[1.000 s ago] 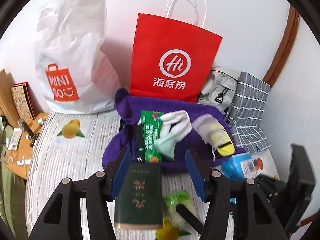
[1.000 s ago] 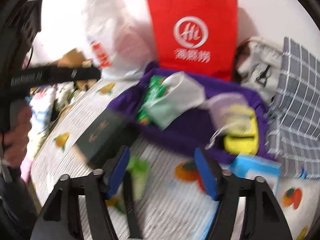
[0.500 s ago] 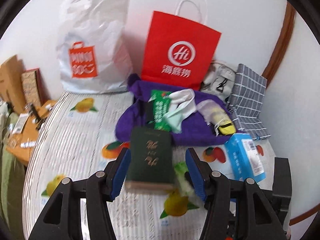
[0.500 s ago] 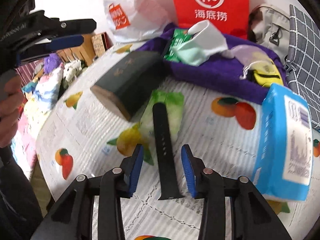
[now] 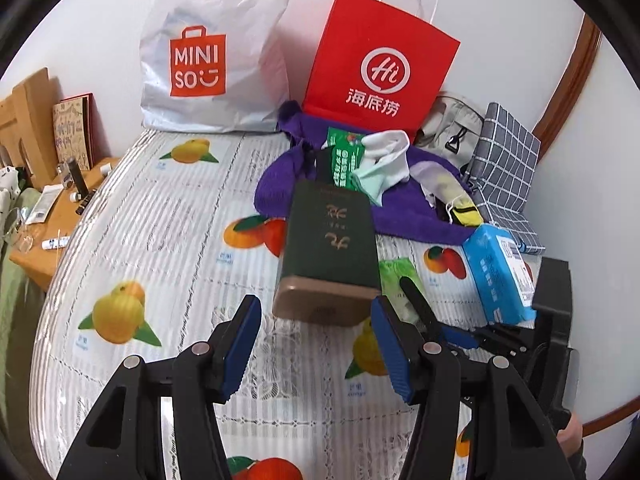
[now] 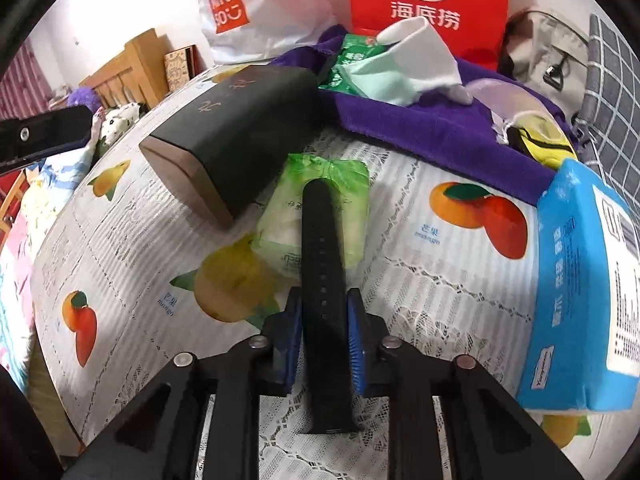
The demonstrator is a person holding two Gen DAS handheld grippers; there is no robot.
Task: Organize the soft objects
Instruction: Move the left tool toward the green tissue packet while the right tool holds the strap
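Your right gripper (image 6: 323, 332) had just been closing and clamped the black strap (image 6: 322, 256); your left gripper (image 5: 316, 344) stood released, short of the dark green box (image 5: 328, 248).

Between my right fingers (image 6: 357, 344): matt black strap (image 6: 322, 256), likely rubber. Ahead: crinkled glossy green plastic packet (image 6: 352, 188), matt dark box (image 6: 240, 128), fuzzy purple cloth (image 6: 420, 124), glossy printed tablecloth (image 6: 460, 280).
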